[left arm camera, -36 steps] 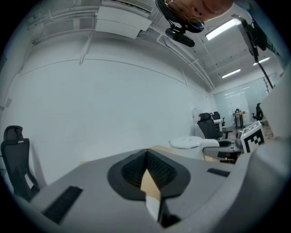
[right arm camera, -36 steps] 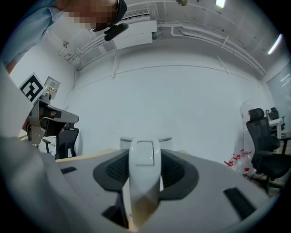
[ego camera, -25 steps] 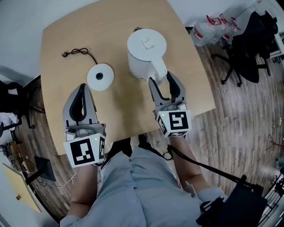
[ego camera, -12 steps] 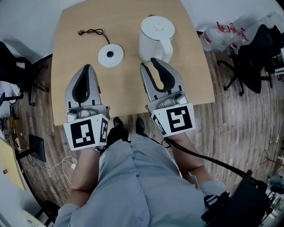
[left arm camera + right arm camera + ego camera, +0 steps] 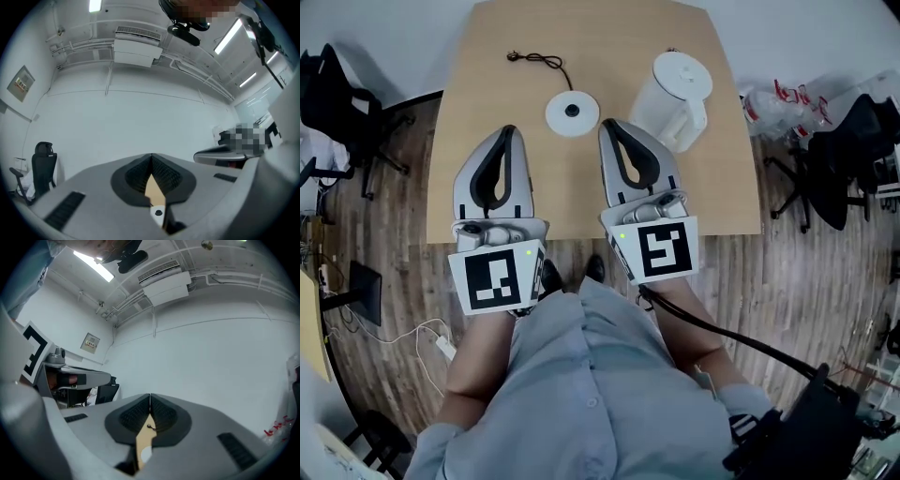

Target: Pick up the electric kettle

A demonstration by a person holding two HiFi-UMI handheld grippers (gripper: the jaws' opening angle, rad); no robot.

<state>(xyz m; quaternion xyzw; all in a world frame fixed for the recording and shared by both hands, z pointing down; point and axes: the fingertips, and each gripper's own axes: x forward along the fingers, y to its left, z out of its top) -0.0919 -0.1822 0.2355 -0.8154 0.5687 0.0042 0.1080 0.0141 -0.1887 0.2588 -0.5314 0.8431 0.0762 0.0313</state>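
The white electric kettle (image 5: 673, 101) stands on the wooden table (image 5: 497, 56), lid on, handle toward me. Its round white base (image 5: 573, 113) lies to its left, with a black cord (image 5: 539, 61) trailing off behind. My right gripper (image 5: 610, 127) hangs above the table's near half, left of the kettle and apart from it; its jaws are closing and the pads meet on nothing. My left gripper (image 5: 507, 131) is alongside, shut and empty. Both gripper views look level at a white wall, with the left gripper's (image 5: 151, 157) and the right gripper's (image 5: 150, 397) pads together.
Black office chairs stand on the wooden floor at the left (image 5: 342, 103) and the right (image 5: 848, 155). A plastic bag (image 5: 783, 98) lies right of the table. A cable (image 5: 731, 337) runs from the right gripper down past my torso.
The right jaws, open at the kettle's handle a second ago, have shut on nothing. Both grippers have drawn back and up toward the camera. The kettle stays on the table.
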